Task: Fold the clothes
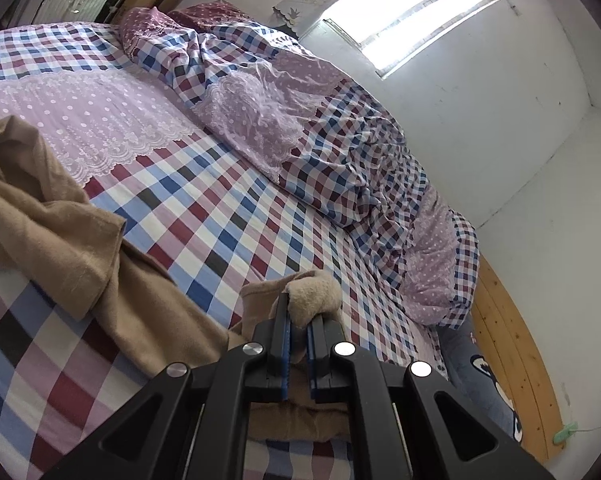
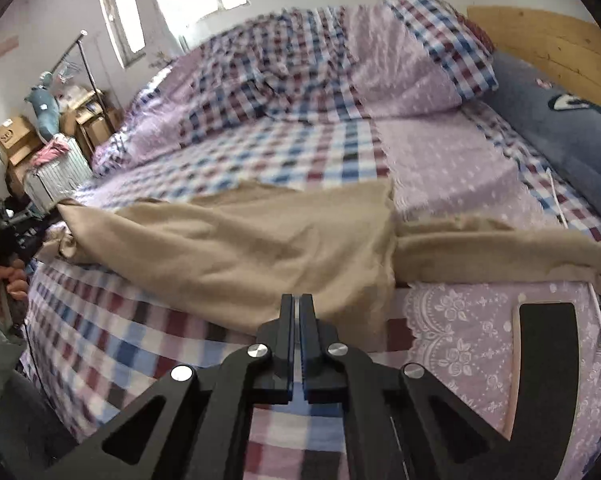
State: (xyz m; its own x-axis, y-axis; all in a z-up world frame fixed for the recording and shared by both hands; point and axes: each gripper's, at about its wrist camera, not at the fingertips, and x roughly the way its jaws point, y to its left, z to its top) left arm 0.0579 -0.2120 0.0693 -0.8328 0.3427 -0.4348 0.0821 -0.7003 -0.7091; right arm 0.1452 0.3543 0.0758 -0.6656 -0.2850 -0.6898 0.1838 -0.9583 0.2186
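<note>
A tan knit garment (image 1: 60,232) lies rumpled on the checked bed sheet (image 1: 240,220). My left gripper (image 1: 300,312) is shut on a bunched corner of it (image 1: 312,292), lifted a little off the sheet. In the right wrist view the same garment (image 2: 260,248) stretches across the bed, with one end drawn to the far left, where a hand (image 2: 8,280) holds the left gripper (image 2: 8,232). My right gripper (image 2: 298,300) hovers at the garment's near edge, jaws together. I see no cloth between them.
A heaped checked and lilac duvet (image 1: 320,140) fills the far side of the bed. A blue pillow (image 2: 560,132) lies against the wooden headboard (image 2: 540,36). A flat black object (image 2: 548,340) rests on the bed's right edge. A suitcase (image 2: 56,176) and boxes stand by the wall.
</note>
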